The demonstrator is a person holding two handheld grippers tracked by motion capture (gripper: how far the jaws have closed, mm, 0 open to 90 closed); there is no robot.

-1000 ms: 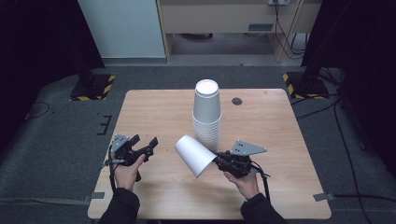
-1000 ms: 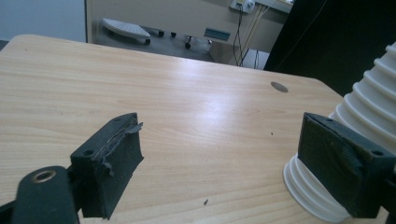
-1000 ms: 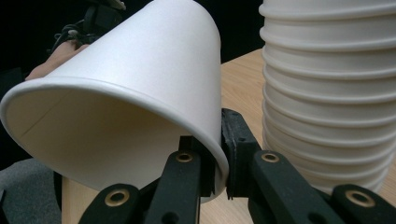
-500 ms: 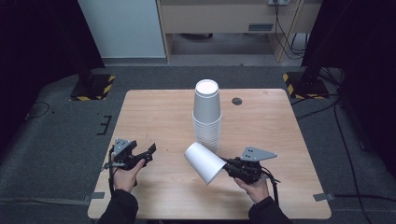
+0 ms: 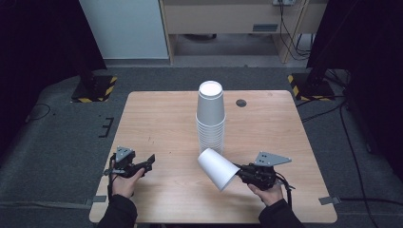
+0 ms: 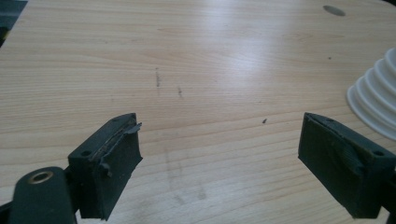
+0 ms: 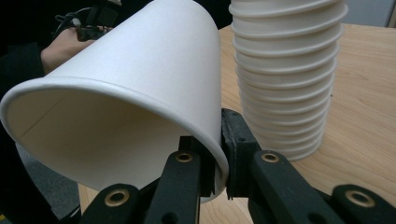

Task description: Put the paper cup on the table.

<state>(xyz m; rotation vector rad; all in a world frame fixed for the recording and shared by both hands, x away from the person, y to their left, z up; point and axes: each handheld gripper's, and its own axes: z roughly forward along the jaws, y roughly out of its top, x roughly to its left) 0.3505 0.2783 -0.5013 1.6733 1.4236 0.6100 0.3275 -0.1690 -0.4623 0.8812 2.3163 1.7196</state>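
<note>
White paper cup (image 5: 217, 168), white cup stack (image 5: 211, 116). Light wooden tabletop (image 5: 161, 114) with fine grain. Black right claw (image 7: 219, 154).

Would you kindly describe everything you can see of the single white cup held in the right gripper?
The single cup is plain white, looks like paper, with a rolled rim and tapered wall. It lies tilted on its side, mouth toward the right gripper, whose jaws pinch its rim wall, one inside, one outside. It sits beside the cup stack, just in front of it. It looks empty.
</note>
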